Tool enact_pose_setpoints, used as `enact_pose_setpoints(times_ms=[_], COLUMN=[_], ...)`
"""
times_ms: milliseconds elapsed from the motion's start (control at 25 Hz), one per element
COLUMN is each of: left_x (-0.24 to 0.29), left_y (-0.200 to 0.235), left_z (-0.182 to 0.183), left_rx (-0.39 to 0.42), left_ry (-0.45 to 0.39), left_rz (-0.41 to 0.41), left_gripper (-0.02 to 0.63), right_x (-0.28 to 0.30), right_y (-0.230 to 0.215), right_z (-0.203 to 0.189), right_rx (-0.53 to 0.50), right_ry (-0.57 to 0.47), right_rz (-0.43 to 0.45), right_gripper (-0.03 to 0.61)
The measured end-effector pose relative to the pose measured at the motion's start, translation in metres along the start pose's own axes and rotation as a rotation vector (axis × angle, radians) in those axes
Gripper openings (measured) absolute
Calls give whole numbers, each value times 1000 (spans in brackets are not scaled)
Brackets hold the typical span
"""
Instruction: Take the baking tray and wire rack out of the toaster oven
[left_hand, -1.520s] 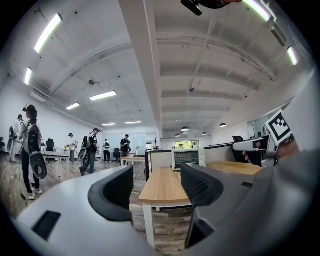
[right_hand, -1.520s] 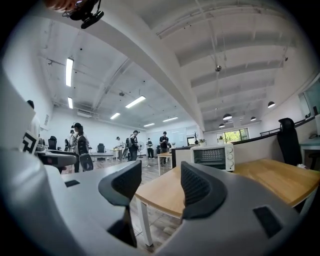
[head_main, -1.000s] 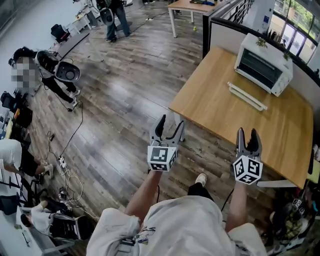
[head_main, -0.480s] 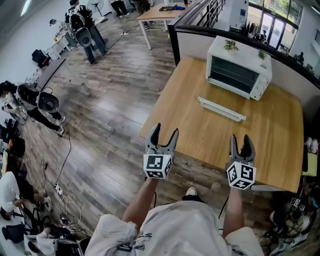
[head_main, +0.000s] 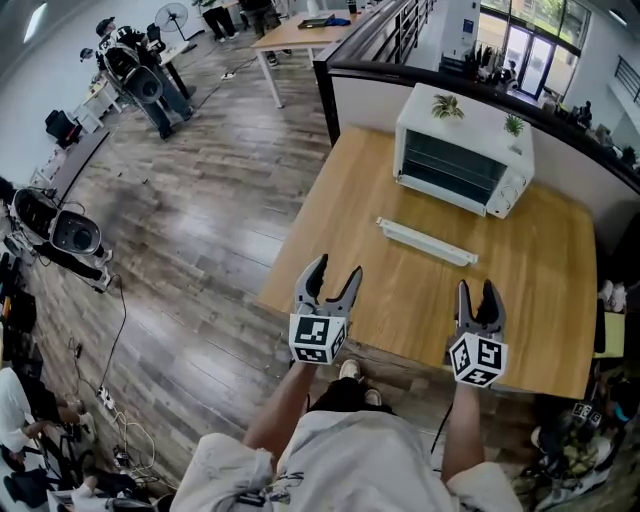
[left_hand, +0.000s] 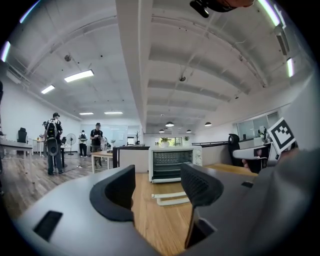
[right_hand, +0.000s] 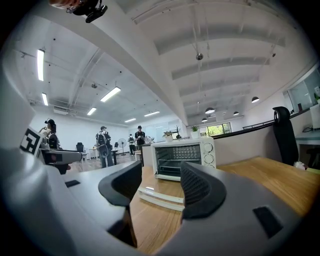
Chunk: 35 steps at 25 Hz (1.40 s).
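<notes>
A white toaster oven (head_main: 460, 150) stands at the far side of the wooden table (head_main: 330, 230), its dark front turned toward me. Wire shelves show inside it in the left gripper view (left_hand: 171, 162); I cannot make out a tray. A long white bar (head_main: 425, 241) lies flat on the tabletop just in front of the oven. My left gripper (head_main: 331, 280) hangs over the table's near edge, open and empty. My right gripper (head_main: 476, 297) is level with it to the right, also open and empty. Both point at the oven (right_hand: 182, 157) from well short of it.
Two small plants (head_main: 447, 104) sit on the oven's top. A dark partition wall (head_main: 360, 95) runs behind the table. Wooden floor (head_main: 200, 230) lies to the left, with people and equipment (head_main: 135, 80) far off. A black chair (right_hand: 284, 135) stands at the right.
Both grippers have come forward from over the floor to the table's near edge. The oven and the white bar now sit nearer the middle of the view. The jaws stand as wide as before.
</notes>
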<state>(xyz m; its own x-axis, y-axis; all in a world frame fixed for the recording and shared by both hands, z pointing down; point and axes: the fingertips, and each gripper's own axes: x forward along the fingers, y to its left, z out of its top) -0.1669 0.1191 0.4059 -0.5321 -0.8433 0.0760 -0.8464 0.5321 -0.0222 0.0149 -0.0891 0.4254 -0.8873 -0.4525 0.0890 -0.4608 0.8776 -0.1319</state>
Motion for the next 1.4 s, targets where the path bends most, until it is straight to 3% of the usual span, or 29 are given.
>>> enact_pose_setpoints(times_ms=[440, 880, 1400], left_x=[85, 130, 186], left_y=[36, 69, 50], left_z=[3, 25, 28], left_rx=[5, 1, 78], left_ry=[-28, -99, -105], left_rz=[-91, -152, -245], left_gripper=[295, 282, 276], right_x=[73, 105, 142], right_y=[4, 16, -11], right_z=[13, 37, 45], right_rx=[-76, -170, -186], right_ry=[19, -3, -29], right_rz=[-57, -108, -152], right_gripper=[238, 236, 236])
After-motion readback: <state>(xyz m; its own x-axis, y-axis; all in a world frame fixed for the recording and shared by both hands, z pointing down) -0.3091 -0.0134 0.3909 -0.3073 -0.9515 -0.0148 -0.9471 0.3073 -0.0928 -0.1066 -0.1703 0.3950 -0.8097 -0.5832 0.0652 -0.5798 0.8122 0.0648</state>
